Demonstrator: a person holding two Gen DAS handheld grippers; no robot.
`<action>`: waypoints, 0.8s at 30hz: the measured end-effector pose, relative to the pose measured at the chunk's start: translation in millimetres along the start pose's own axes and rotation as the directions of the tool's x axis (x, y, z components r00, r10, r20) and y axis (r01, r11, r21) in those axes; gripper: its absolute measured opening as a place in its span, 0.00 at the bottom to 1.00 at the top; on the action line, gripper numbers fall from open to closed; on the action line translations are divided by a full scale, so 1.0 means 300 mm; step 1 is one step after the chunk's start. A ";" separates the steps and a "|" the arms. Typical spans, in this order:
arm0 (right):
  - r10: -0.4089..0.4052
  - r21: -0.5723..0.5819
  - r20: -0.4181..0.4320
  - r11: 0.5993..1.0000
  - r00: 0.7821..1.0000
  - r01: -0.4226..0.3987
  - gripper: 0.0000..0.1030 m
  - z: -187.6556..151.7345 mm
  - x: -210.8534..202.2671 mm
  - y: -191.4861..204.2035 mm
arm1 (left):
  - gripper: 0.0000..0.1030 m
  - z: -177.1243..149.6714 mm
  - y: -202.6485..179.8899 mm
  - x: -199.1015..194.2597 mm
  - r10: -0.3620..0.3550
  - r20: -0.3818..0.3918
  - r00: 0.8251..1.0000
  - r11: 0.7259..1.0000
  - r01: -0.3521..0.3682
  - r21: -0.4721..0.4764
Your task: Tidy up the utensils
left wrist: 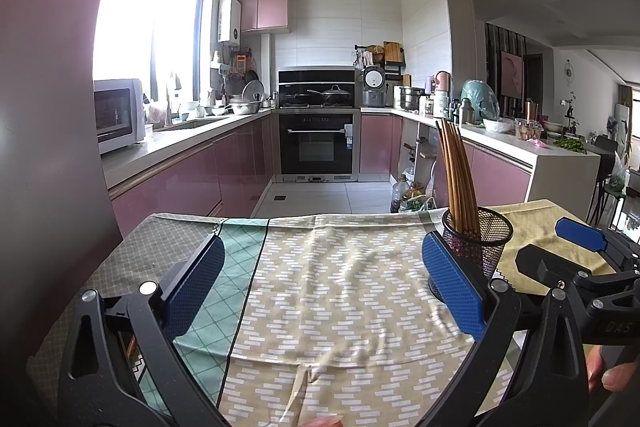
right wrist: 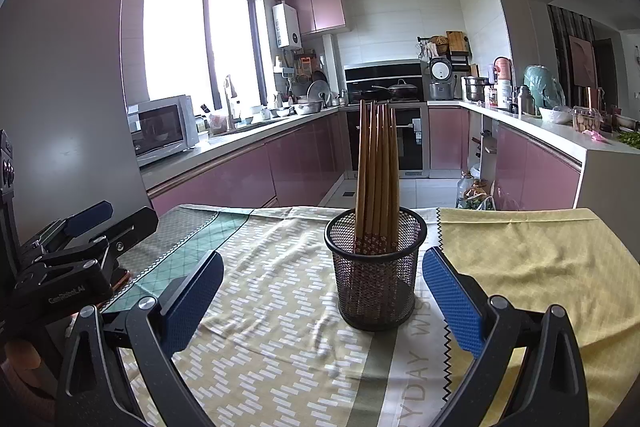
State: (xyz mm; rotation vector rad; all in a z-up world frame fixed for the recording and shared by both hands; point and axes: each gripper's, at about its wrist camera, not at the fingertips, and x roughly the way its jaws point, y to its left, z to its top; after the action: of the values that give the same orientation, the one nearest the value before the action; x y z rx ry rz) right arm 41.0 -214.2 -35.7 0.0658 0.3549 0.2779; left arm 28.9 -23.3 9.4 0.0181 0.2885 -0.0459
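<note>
Blue-padded fingers of the right gripper [right wrist: 322, 301] sit nearest in its own view, spread wide with nothing between them, the jaws flanking the near side of the black wire-mesh cylindrical holder [right wrist: 375, 273] without touching it. Beside it, the left gripper [left wrist: 320, 287] is likewise wide open and empty over a bare stretch of the patterned beige, green and yellow cloth [left wrist: 328, 291] that covers the tabletop, its right pad just in front of the holder's wall. Within the holder stands the bundle of brown wooden chopsticks [right wrist: 377, 183], patterned ends down, leaning together as one upright cluster. No loose utensil shows on the cloth in either view, so the sorting looks finished or nearly so, and the step in hand appears to be clearing away. To do that well, both grippers should draw straight back and slightly up, keeping the pads off the mesh rim, since the light holder rests on wrinkled fabric and a nudge could tip it or drag the cloth. Farther off lies the pink-fronted kitchen, its counters crowded with pots and appliances.
</note>
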 end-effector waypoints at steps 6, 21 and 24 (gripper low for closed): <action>-0.002 0.004 0.000 1.000 1.000 0.002 0.94 -0.004 -0.001 -0.002 | 0.95 -0.002 -0.005 0.001 -0.002 -0.001 1.000 1.000 0.002 0.002; -0.010 0.011 0.000 1.000 1.000 0.010 0.94 -0.007 0.000 -0.004 | 0.94 -0.005 -0.014 0.002 -0.007 -0.005 1.000 1.000 0.007 0.001; -0.009 0.013 -0.001 1.000 1.000 0.009 0.94 -0.008 0.000 -0.004 | 0.95 -0.007 -0.018 0.004 -0.007 -0.006 1.000 1.000 0.007 0.001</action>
State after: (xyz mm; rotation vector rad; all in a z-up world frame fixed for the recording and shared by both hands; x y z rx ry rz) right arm 40.7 -215.4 -38.1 0.0770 0.3581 0.2665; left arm 29.2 -28.6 7.1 0.0179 0.2942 -0.0526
